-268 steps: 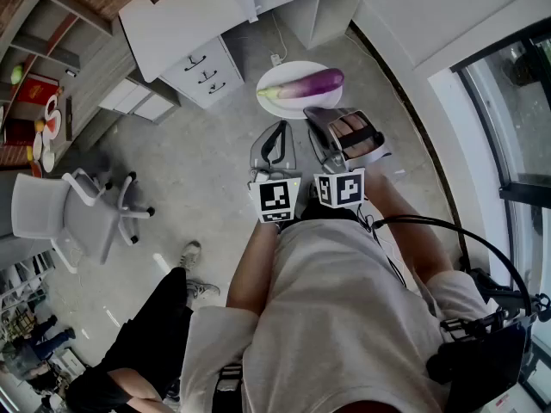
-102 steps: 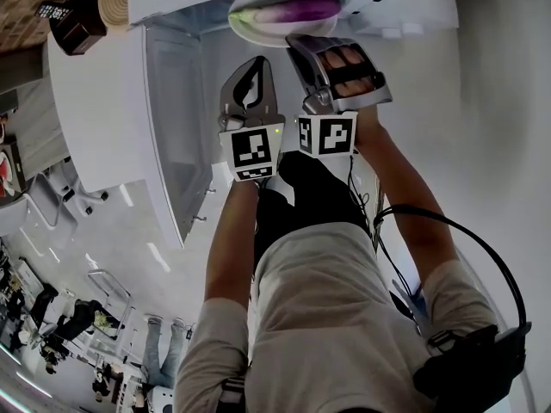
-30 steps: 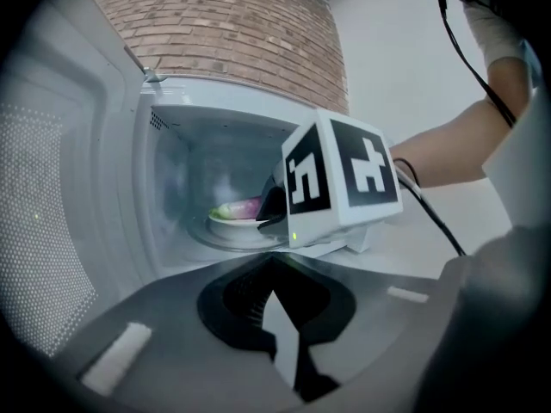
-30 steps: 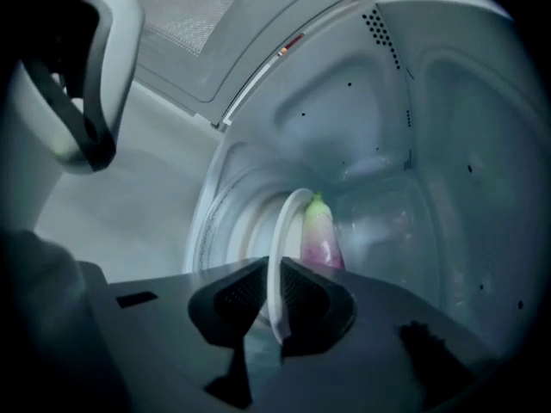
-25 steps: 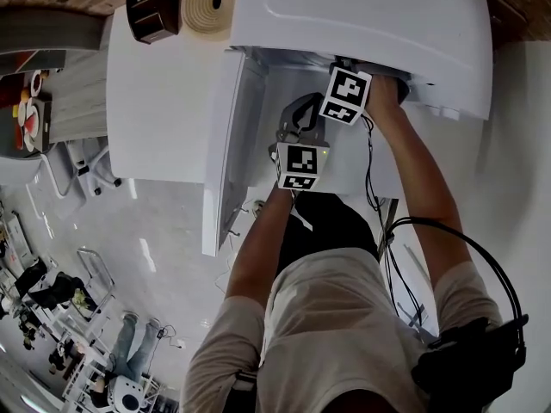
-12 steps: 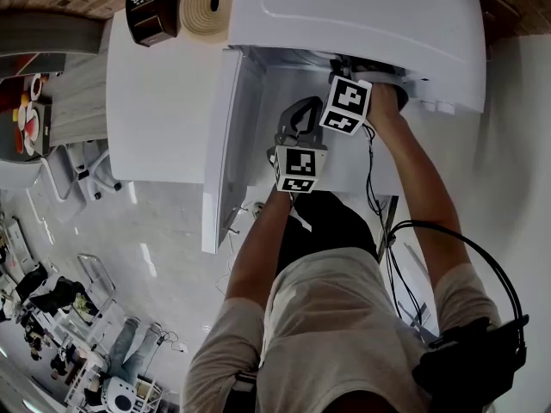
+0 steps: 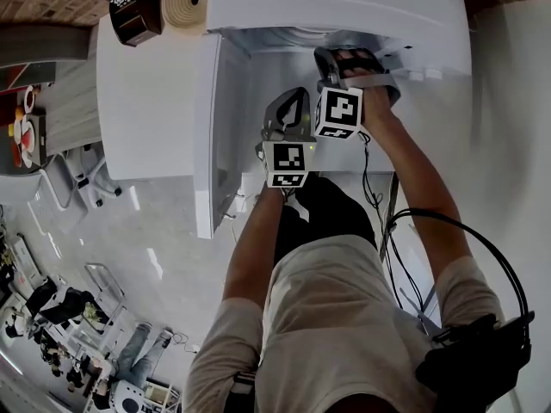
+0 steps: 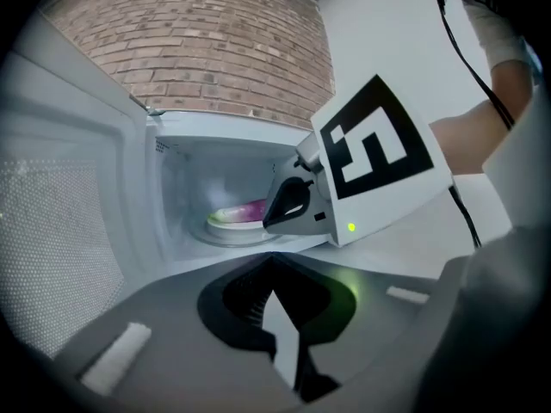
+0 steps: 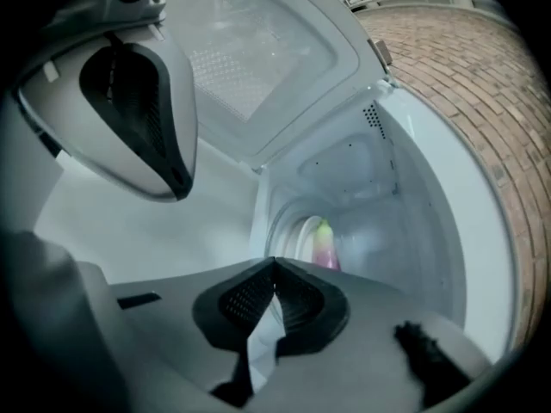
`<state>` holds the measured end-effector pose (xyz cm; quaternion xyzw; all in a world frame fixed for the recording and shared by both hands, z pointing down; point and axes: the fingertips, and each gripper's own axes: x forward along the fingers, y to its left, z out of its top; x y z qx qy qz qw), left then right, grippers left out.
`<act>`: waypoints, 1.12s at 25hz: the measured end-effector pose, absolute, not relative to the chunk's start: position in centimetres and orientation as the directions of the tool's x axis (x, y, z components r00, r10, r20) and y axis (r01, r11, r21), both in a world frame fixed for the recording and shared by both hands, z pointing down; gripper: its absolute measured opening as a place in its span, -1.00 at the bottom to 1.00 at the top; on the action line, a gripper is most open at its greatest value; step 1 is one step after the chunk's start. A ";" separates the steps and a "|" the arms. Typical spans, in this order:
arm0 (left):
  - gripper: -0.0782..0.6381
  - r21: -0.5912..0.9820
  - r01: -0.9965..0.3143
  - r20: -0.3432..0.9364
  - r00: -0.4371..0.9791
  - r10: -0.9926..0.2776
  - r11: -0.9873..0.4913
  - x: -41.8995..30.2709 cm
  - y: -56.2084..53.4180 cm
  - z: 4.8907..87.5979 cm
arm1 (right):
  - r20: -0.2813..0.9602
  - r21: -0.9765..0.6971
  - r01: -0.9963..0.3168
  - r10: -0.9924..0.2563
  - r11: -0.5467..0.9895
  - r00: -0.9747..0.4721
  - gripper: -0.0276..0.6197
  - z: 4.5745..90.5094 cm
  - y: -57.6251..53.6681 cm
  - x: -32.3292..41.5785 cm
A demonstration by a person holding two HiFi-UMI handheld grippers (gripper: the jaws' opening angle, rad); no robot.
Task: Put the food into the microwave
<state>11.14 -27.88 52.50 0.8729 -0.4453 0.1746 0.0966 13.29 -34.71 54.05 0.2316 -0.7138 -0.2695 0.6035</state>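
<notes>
In the left gripper view the right claw (image 8: 280, 215) covers the 3 o'clock end of the eggplant (image 8: 244, 211) and plate (image 8: 222, 227). In the head view the roof of the microwave (image 7: 344, 3) hides both; its back is cropped at 12 o'clock.

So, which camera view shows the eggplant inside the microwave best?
The left gripper view: the eggplant lies on its plate in the open microwave, mostly unhidden. The right gripper view shows only a sliver above its jaws. The head view does not show it.
</notes>
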 end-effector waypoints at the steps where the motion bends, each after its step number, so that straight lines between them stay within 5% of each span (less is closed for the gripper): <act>1: -0.76 0.011 -0.810 0.386 0.545 -0.744 -0.587 11.1 -27.7 52.1 | 0.735 0.667 -0.003 -0.658 0.745 -0.163 -0.89 53.8 -34.2 13.4; 28: -0.76 -0.044 -0.738 0.289 0.636 -0.715 -0.674 10.9 -18.2 44.4 | 0.597 0.799 0.026 -0.788 0.601 -0.147 -0.89 44.4 -19.9 12.3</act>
